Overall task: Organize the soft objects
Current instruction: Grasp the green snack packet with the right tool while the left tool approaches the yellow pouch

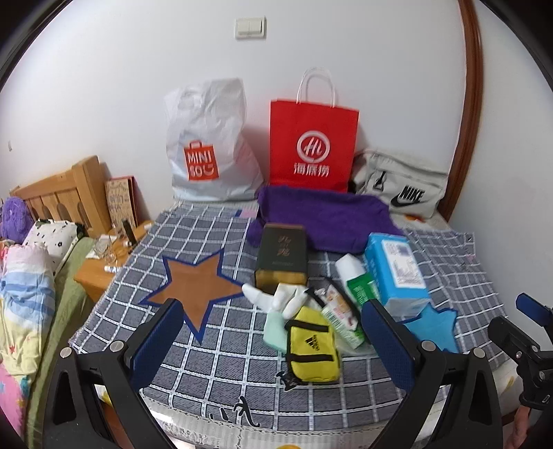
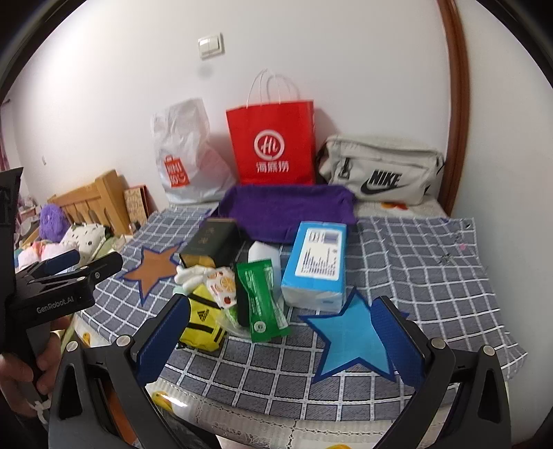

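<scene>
Going left to right through the pile mid-bed: the white socks (image 1: 276,298) are limp and light so you just pinch the bunched middle, the yellow pouch (image 1: 312,347) squishes so grab its black strap, and the purple towel (image 1: 321,221) behind flops, take a folded edge. Both your left gripper (image 1: 273,336) and right gripper (image 2: 280,340) have jaws wide, holding nothing.

Light switch (image 1: 251,27) on white wall, wooden headboard (image 1: 65,193) at left, bedside table (image 1: 103,266) w/ small clutter, brown door frame (image 1: 471,103) at right
</scene>
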A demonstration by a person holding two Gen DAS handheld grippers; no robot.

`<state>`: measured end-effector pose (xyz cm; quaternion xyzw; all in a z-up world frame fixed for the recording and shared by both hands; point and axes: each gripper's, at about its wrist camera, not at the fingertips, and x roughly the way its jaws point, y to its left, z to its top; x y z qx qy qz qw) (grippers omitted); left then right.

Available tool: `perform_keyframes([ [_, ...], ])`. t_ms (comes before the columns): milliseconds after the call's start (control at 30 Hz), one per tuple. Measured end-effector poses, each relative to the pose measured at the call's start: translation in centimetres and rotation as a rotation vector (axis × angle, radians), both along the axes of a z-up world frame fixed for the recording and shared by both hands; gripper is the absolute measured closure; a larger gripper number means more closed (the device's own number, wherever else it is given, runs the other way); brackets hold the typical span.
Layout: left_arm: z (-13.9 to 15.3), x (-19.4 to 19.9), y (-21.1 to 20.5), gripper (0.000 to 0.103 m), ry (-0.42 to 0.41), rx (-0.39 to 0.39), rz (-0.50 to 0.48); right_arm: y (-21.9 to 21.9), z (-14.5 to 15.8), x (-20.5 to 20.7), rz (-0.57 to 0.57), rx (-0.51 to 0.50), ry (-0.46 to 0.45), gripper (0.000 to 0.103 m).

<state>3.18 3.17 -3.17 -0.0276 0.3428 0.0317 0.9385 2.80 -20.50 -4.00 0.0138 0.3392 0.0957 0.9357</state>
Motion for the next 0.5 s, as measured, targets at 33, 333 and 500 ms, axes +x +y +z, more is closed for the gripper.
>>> perform_keyframes([
  [33,-0.6,0.4,0.1,0.0,0.012,0.002,0.003,0.1,-0.5,0.3,0.003,-0.002,0.01,0.0],
  [333,-5.3,3.3,2.2,0.0,0.113,-0.007,0.061,1.8,-5.3,4.0,0.048,-0.043,0.108,0.003],
  [500,-7.6,4.5,3.4,0.002,0.168,-0.068,0.055,2.4,-8.1,6.2,0.093,-0.024,0.165,0.012],
])
